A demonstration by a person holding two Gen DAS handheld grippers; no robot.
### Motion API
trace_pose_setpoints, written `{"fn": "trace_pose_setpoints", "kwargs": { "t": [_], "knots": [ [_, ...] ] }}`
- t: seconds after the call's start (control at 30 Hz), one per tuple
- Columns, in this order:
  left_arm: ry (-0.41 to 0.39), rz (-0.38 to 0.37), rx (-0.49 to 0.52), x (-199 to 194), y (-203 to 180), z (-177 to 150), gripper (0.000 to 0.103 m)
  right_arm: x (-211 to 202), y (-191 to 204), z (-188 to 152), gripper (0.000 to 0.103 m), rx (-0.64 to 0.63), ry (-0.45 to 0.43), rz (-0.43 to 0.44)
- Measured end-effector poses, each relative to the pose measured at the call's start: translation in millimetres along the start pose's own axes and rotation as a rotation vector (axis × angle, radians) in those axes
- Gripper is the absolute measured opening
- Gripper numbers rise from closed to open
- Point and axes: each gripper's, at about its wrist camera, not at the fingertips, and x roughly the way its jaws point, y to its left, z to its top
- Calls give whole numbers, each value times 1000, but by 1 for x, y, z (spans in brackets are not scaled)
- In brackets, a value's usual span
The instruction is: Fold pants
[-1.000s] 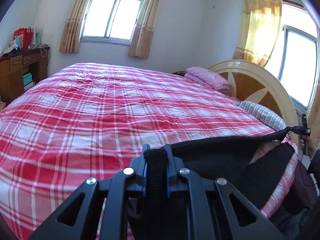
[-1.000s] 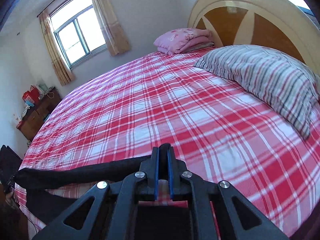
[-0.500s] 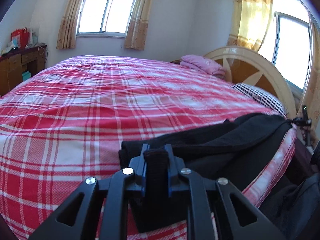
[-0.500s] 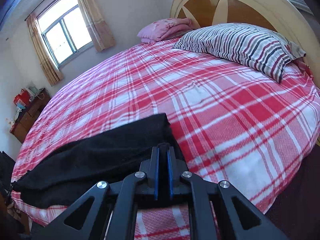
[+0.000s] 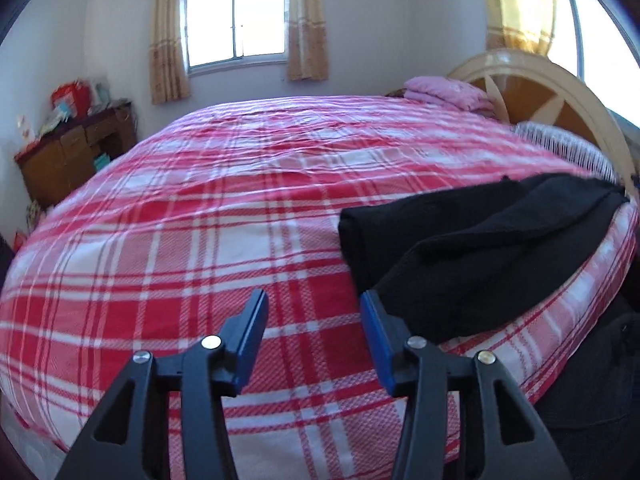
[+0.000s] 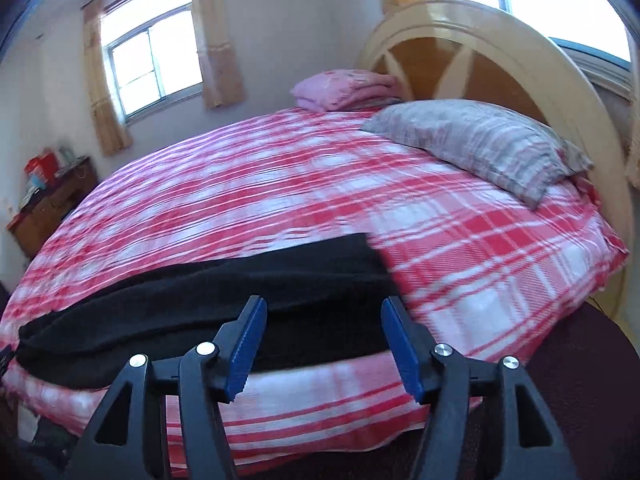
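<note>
Left gripper (image 5: 314,312): jaws apart and opening, blue pads clear of cloth, only red plaid bedspread (image 5: 200,240) showing between them. Black pants (image 5: 480,248) just to the right of its right finger, lying along the near edge of the bed, folded over with one layer draped on another.

Right gripper (image 6: 324,320): jaws also parting, nothing pinched; pants (image 6: 240,300) seen through the gap and spreading away to the left, their right edge close by the right finger, pads not pressing the fabric.

Farther out: striped pillow (image 6: 480,148) against the rounded headboard (image 6: 560,80), folded pink blanket (image 6: 344,88) beside it at the far corner. Wooden dresser (image 5: 76,148) by the left wall, curtained window (image 5: 236,24) beyond the bed.
</note>
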Motion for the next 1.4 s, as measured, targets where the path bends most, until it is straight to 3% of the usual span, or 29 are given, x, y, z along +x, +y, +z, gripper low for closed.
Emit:
{"fn": "trace_pose_setpoints", "kwargs": {
  "t": [0.2,0.37,0.5,0.67,0.77,0.83,0.9,0.93,0.97,1.03,1.07,1.13,1.23,1.4],
  "knots": [
    [-4,-143,-144,-2,-1,13,51,24,146,-15,62,-325,66,206],
    [39,-198,-168,0,-5,9,51,49,265,-53,62,-589,148,385],
    [67,-179,-129,-12,-7,1,51,62,315,-78,62,-694,178,442],
    [58,-247,-143,-17,-16,0,51,84,352,-84,62,-716,200,482],
    [52,-278,-145,-9,-27,3,51,91,371,-86,61,-776,196,464],
    [55,-254,-102,-3,-37,5,51,95,380,-88,61,-816,198,445],
    [55,-181,-21,1,-49,7,48,99,387,-92,61,-853,204,436],
    [48,-157,6,2,-53,9,40,101,391,-94,61,-879,194,419],
    [50,-150,21,4,-55,12,30,103,394,-96,58,-904,183,394],
    [60,-153,45,8,-58,17,19,111,401,-100,34,-949,184,346],
    [69,-154,60,11,-59,19,15,115,402,-100,31,-957,191,341],
    [78,-155,72,17,-59,23,13,117,405,-97,14,-941,206,364],
    [72,-151,68,23,-55,29,10,116,408,-85,7,-898,202,382],
    [41,-184,27,22,-46,44,10,105,410,-66,5,-866,170,382]
  ]
}}
